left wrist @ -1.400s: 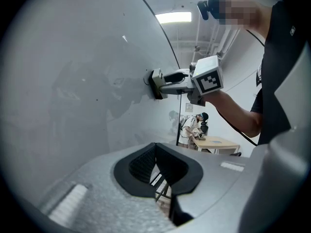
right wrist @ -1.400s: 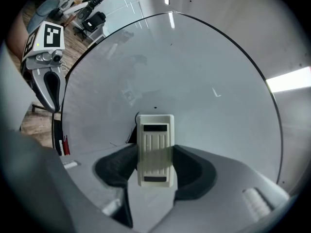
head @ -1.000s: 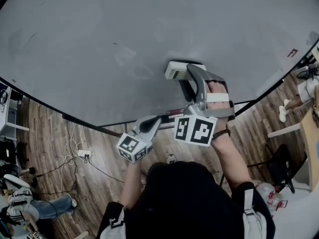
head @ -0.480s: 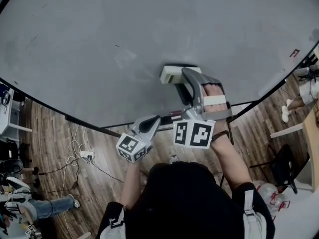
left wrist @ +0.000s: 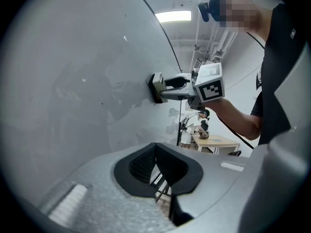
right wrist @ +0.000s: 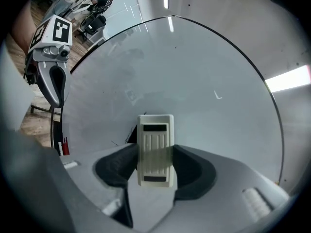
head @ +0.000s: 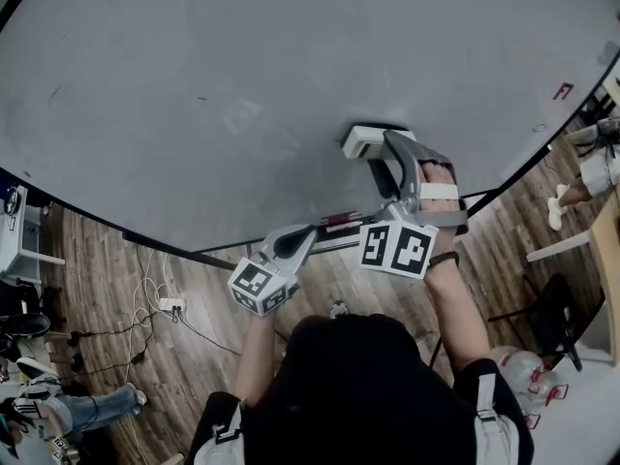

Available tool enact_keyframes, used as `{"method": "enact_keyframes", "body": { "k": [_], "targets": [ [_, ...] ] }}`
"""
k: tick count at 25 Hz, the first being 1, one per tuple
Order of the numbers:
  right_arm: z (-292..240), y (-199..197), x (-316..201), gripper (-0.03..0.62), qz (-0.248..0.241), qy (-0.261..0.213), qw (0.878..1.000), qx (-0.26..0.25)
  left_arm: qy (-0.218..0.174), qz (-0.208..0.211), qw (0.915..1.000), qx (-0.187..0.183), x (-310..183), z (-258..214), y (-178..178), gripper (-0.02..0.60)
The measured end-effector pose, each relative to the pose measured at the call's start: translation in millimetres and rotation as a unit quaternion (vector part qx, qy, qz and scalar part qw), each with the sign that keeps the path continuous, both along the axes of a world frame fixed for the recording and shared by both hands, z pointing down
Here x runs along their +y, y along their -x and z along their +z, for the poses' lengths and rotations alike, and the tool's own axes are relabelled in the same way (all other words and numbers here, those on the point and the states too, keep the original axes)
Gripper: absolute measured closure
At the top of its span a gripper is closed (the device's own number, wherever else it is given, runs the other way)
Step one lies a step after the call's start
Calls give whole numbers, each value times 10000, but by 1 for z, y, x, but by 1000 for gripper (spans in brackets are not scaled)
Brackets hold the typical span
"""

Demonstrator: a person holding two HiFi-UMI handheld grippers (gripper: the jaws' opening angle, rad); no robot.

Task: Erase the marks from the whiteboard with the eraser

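The whiteboard (head: 291, 46) fills the upper head view, mostly wiped, with faint smudges (head: 237, 114), a small dark speck (head: 201, 98) and a red mark (head: 562, 91) near its right edge. My right gripper (head: 380, 149) is shut on the cream eraser (head: 364, 141) and presses it flat against the board. In the right gripper view the eraser (right wrist: 155, 149) stands upright between the black pads (right wrist: 194, 166). The left gripper view shows that eraser (left wrist: 156, 87) side-on against the board (left wrist: 73, 81). My left gripper (head: 302, 235) hangs below the board's lower edge, shut on nothing (left wrist: 156, 152).
A red marker (head: 334, 223) lies on the board's ledge. Below it is wooden floor with cables and a power strip (head: 165, 300). A dark chair (head: 542, 318) stands at the right. A table (left wrist: 214, 141) with people around it is beyond the board.
The right gripper slid the eraser a little left along the board, then back to the right. The left gripper stayed low by the ledge.
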State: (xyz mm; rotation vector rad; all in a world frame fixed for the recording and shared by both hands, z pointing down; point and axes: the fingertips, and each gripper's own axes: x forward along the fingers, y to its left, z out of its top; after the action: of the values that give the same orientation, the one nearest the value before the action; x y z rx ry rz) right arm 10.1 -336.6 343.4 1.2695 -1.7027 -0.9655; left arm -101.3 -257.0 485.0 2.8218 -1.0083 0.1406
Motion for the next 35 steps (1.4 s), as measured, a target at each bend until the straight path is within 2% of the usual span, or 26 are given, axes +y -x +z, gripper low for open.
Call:
{"method": "enact_keyframes", "body": {
  "k": [4, 12, 17, 23, 31, 35],
  "targets": [
    [6, -10, -2, 367, 98, 16, 9999, 90, 67, 4, 10000, 1, 3, 4, -4, 571],
    [8, -3, -2, 367, 193, -102, 9991, 366, 121, -51, 9999, 44, 3, 9, -4, 571],
    [4, 53, 11, 367, -56, -179, 9986, 485, 118, -82, 9999, 75, 8, 7, 23, 571],
    [14, 101, 17, 367, -608, -272, 9953, 701, 83, -176, 9998, 37, -1, 11, 26, 571],
    [18, 105, 15, 367, -779, -255, 9944, 672, 106, -455, 9989, 9, -7, 12, 44, 571],
    [19, 104, 14, 367, -828, -245, 9942, 643, 81, -425, 9991, 25, -13, 12, 40, 571]
  ]
}}
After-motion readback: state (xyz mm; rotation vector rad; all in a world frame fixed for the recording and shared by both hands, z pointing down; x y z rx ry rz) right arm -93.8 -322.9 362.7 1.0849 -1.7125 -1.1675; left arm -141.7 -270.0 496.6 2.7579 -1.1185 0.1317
